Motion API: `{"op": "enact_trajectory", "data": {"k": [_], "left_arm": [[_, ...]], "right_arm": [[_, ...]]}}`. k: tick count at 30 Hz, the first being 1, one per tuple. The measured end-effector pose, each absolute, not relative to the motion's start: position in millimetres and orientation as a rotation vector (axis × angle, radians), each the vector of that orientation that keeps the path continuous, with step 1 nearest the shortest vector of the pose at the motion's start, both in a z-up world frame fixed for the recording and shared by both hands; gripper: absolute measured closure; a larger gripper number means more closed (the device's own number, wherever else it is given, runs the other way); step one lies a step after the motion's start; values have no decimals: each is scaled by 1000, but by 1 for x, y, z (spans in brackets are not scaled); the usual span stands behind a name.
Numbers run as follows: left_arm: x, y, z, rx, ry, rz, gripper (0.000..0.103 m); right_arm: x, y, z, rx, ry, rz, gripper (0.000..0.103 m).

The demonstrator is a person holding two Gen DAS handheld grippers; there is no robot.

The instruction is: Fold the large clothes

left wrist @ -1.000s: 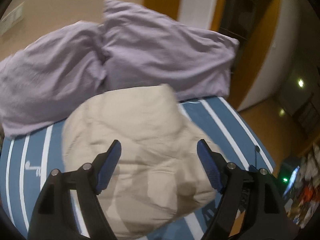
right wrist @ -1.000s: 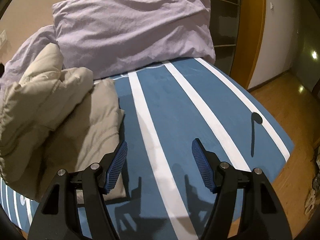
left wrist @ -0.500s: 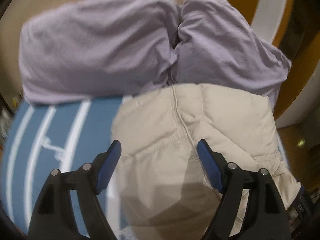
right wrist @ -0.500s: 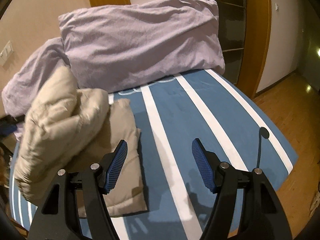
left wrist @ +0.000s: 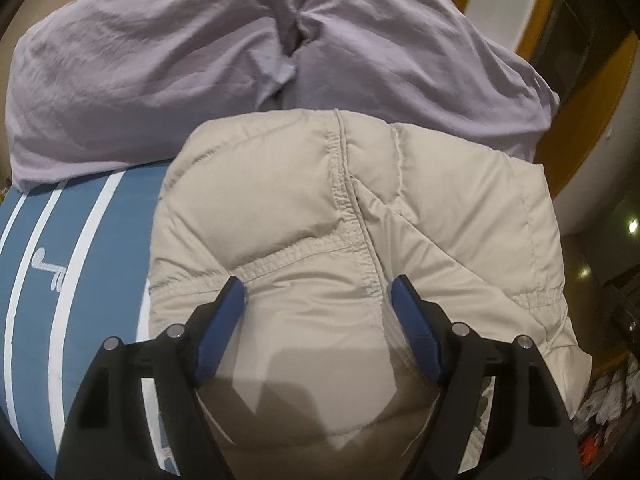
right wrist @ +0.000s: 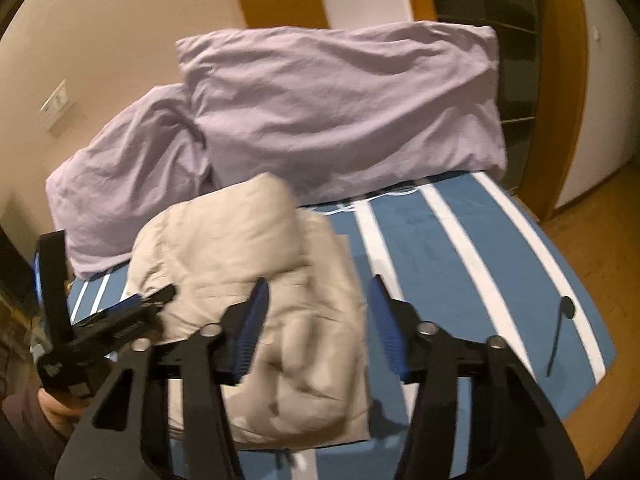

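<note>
A beige puffy jacket (left wrist: 320, 240) lies bundled on the blue striped bed (left wrist: 80, 240); it also shows in the right wrist view (right wrist: 248, 256). My left gripper (left wrist: 318, 292) is open, its blue pads just above and either side of the jacket's stitched seam, holding nothing. It also shows at the left of the right wrist view (right wrist: 120, 312), at the jacket's left edge. My right gripper (right wrist: 318, 292) is open and empty, hovering over the jacket's near right part.
Two lilac pillows (right wrist: 340, 112) lean against the wall at the head of the bed. The bed's right half (right wrist: 480, 264) is bare sheet with white stripes. A wooden floor (right wrist: 600, 240) and door frame lie to the right.
The left gripper moved closer in over the jacket. The right gripper swung left, from over bare sheet to over the jacket. Both stayed open.
</note>
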State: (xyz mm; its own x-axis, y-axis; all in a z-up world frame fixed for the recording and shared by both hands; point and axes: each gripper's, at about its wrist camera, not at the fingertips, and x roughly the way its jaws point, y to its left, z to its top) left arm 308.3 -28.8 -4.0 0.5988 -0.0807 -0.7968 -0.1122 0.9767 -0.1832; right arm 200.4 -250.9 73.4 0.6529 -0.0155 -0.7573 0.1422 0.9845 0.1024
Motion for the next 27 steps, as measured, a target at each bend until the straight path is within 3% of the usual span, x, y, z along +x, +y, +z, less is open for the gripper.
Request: {"op": "enact_trajectory", "data": {"k": [3, 6, 27], "left_arm": [[308, -37, -7, -211, 929, 4, 27], [308, -43, -9, -199, 927, -7, 27], [312, -21, 22, -242, 841, -52, 26]], "right_arm": [[205, -243, 66, 155, 875, -71, 68], [208, -232, 60, 138, 884, -61, 70], [225, -229, -18, 87, 954, -130, 70]]}}
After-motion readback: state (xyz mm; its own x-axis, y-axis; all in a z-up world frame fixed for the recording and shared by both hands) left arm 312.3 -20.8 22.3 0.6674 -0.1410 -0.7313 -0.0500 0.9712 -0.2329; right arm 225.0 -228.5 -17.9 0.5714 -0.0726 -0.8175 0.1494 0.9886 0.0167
